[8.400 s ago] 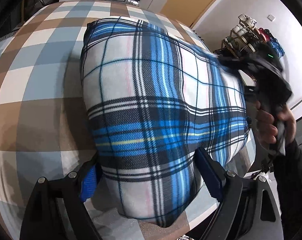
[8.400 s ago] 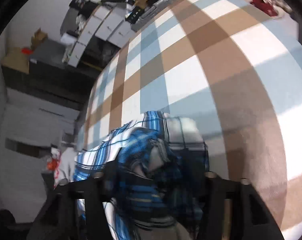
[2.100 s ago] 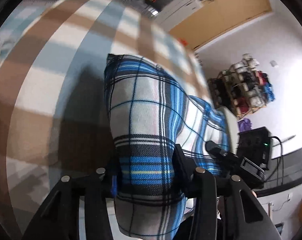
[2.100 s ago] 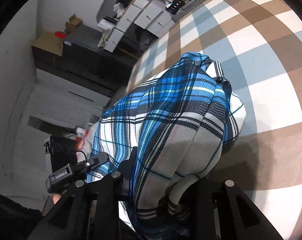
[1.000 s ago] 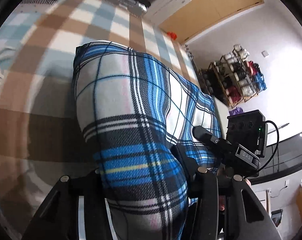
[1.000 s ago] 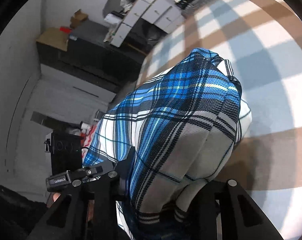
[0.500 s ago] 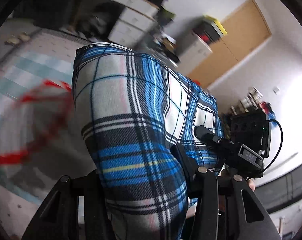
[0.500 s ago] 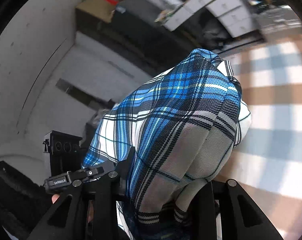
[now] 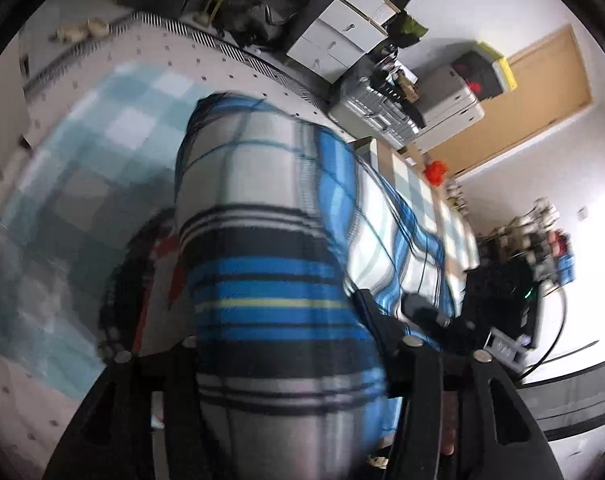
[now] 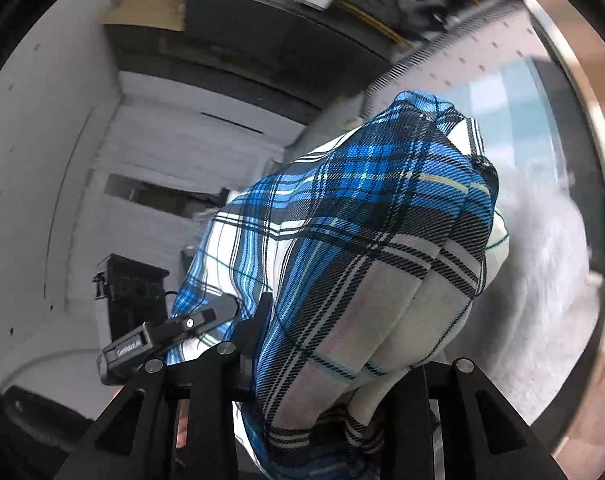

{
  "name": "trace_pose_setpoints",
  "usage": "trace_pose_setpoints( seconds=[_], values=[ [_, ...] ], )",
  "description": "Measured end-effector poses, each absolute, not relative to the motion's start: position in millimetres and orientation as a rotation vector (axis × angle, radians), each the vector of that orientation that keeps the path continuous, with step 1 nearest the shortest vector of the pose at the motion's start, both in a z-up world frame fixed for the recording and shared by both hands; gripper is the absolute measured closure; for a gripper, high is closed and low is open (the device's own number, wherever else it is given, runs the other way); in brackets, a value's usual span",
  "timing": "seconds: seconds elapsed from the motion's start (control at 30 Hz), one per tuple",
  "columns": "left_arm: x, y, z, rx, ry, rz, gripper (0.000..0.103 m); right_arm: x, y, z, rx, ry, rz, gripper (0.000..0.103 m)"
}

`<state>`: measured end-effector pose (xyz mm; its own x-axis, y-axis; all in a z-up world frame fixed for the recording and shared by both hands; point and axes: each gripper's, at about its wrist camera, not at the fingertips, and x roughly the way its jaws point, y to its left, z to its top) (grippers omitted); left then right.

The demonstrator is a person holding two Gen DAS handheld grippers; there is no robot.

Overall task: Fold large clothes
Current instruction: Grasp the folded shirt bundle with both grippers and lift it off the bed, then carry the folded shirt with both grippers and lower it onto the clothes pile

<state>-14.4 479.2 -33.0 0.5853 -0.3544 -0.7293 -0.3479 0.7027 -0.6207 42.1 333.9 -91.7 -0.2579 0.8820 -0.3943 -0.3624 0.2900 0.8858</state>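
The folded plaid garment (image 9: 262,280) hangs above the bed (image 9: 102,152), clamped between the fingers of the left gripper (image 9: 286,344) and the right gripper (image 10: 334,364). It looks soft, light and floppy, so its thick folded edges are probably the best hold.

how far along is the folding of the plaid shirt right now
Mostly done: the plaid shirt is already a compact, layered bundle. In hand: left gripper and right gripper both clamp it, carrying it above the checkered bedding. Left: setting it down.
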Motion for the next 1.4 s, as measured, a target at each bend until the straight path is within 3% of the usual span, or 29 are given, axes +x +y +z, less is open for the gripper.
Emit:
trace_pose_setpoints(
  seconds=[0.07,0.17,0.3,0.37,0.43,0.5,0.63,0.87,1.1,1.4],
  values=[
    [-9.6,476.6,-51.1,-0.857,0.972,-0.049,0.044,40.9,325.9,-100.1,0.524,1.315,1.286,0.071],
    [-2.7,469.6,-61.7,-0.847,0.945,-0.081,0.045,40.7,325.0,-113.5,0.518,1.321,1.267,0.070],
    [-3.6,460.6,-56.5,-0.819,0.938,-0.081,0.045,38.1,324.5,-108.3,0.488,1.323,1.281,0.061],
    [-8.2,460.6,-49.0,-0.829,0.968,-0.060,0.044,41.1,321.9,-93.7,0.426,1.323,1.281,0.052],
    [-9.6,467.3,-27.6,-0.803,0.982,-0.024,0.044,36.3,334.0,-79.1,0.365,1.309,1.283,0.028],
    [-11.0,480.3,-10.9,-0.771,0.979,0.014,0.044,37.1,329.9,-68.4,0.329,1.275,1.285,0.016],
    [-28.5,497.1,18.8,-0.709,0.909,0.077,0.044,33.8,321.6,-60.5,0.280,1.257,1.279,0.013],
    [11.7,474.6,40.2,-0.592,0.841,0.016,0.044,20.5,334.3,-70.2,0.183,1.304,1.290,0.013],
    [30.1,481.6,-39.8,-0.532,0.975,0.058,0.044,30.1,328.4,-61.9,0.117,1.299,1.273,0.011],
    [2.9,477.3,-58.4,-0.462,0.856,0.082,0.045,35.4,305.7,25.0,0.152,0.881,1.231,0.011]
  ],
)
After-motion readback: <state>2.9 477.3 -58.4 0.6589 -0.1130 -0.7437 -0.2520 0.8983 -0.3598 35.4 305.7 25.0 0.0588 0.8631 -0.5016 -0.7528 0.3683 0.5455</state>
